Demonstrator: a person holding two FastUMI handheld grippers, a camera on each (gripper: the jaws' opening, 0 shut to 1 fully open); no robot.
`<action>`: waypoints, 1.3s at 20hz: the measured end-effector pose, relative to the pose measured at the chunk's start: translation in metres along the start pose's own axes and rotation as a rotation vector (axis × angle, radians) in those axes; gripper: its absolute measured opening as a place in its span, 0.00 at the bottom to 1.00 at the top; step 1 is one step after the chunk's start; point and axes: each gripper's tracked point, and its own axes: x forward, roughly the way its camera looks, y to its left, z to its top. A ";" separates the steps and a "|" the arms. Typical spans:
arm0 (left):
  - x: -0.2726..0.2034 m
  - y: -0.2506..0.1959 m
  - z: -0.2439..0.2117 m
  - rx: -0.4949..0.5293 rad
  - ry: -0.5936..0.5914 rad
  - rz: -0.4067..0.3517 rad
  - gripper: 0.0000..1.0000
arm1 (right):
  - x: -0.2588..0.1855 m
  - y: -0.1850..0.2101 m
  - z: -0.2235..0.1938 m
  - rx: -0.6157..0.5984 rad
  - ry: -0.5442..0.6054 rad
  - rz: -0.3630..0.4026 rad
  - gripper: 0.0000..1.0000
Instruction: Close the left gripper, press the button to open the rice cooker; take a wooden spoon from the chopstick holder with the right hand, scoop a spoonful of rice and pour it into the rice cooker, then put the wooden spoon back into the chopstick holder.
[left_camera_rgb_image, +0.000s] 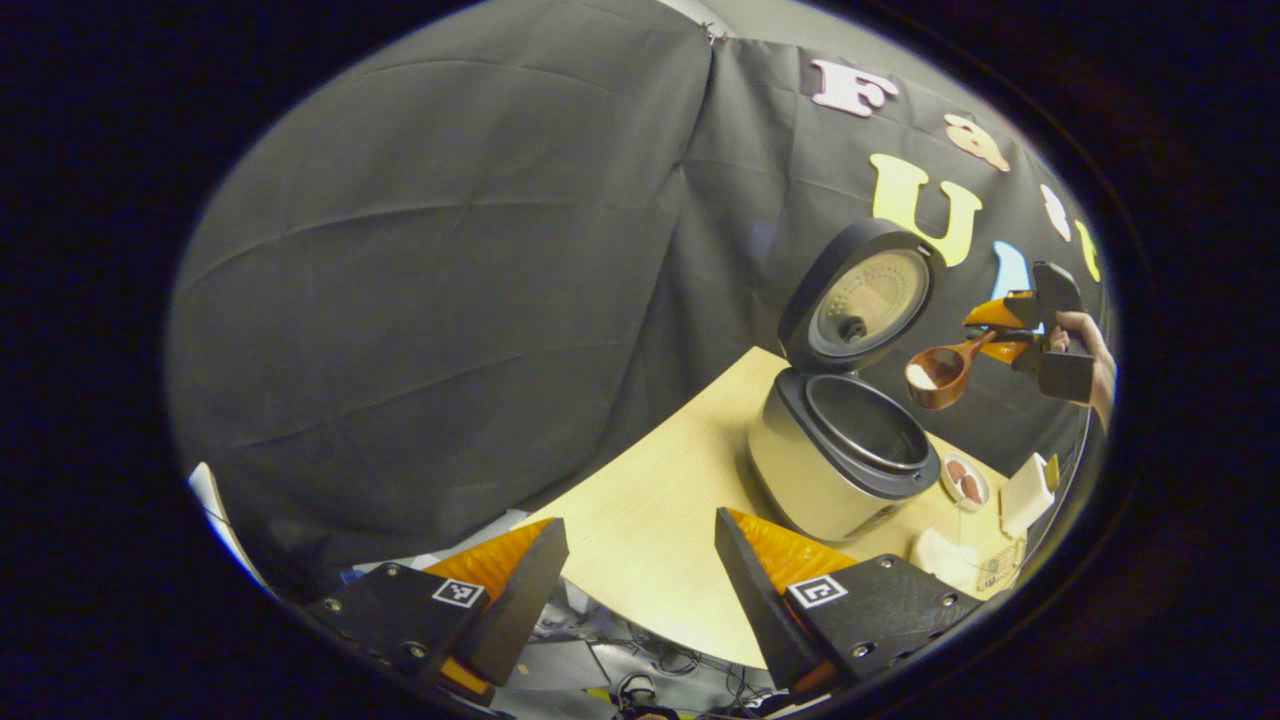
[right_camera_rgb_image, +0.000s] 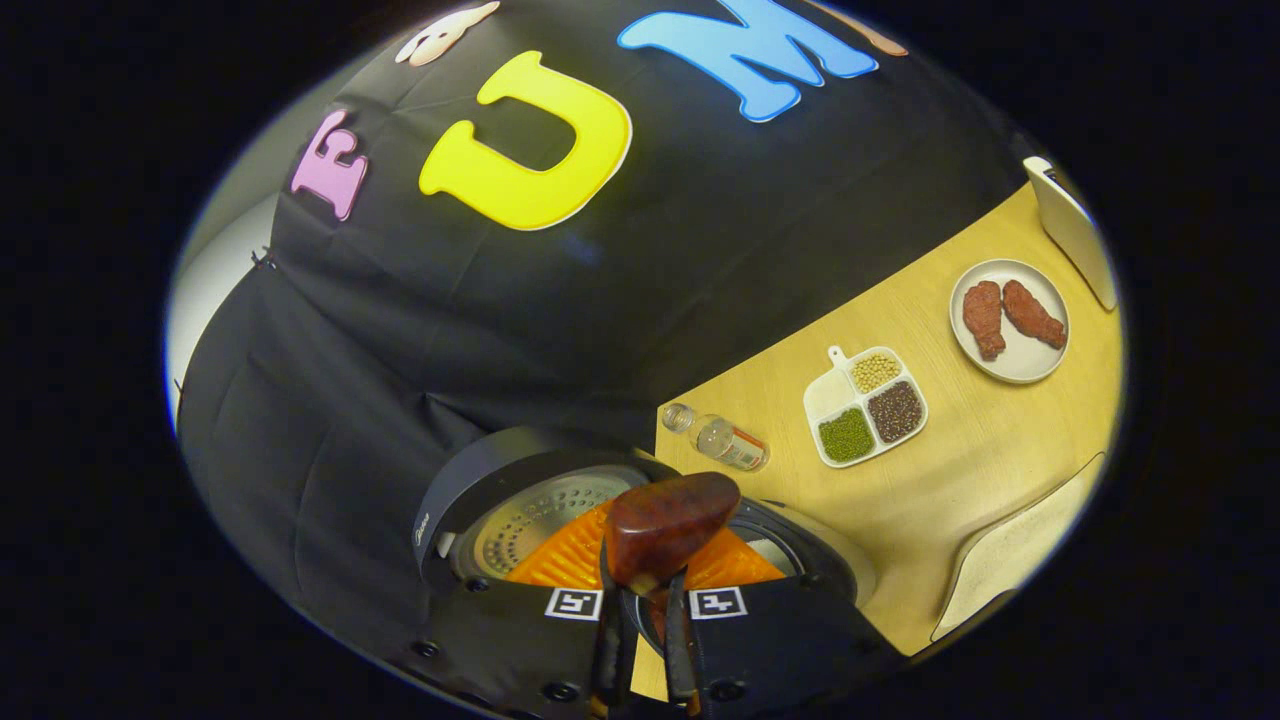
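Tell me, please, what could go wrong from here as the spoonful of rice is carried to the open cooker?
1. The wooden spoon, held in the right gripper, hangs beside the rice cooker, not over the pot's opening; tipping now would likely drop rice on the table.
2. The gripper holds only the handle's end, so the spoon might swivel while pouring.
3. The raised lid stands close behind the spoon; a swing could knock it.

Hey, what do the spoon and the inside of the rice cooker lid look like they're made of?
The spoon looks like wood with a glossy varnish: reddish-brown, mottled grain, soft highlights. It is clamped in the right gripper. The rice cooker lid's inner plate looks like brushed metal, pale and perforated with small holes; its rim seems dark plastic, though that is less certain.
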 end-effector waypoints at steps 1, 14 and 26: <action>0.000 0.000 -0.003 -0.011 0.005 0.003 0.94 | 0.002 0.005 -0.001 -0.033 -0.005 0.012 0.17; -0.001 -0.016 -0.012 -0.003 0.035 -0.014 0.94 | 0.023 0.026 -0.028 -0.537 -0.057 0.006 0.18; 0.008 -0.016 -0.009 -0.004 0.049 -0.030 0.94 | 0.034 0.044 -0.050 -0.772 -0.078 0.050 0.17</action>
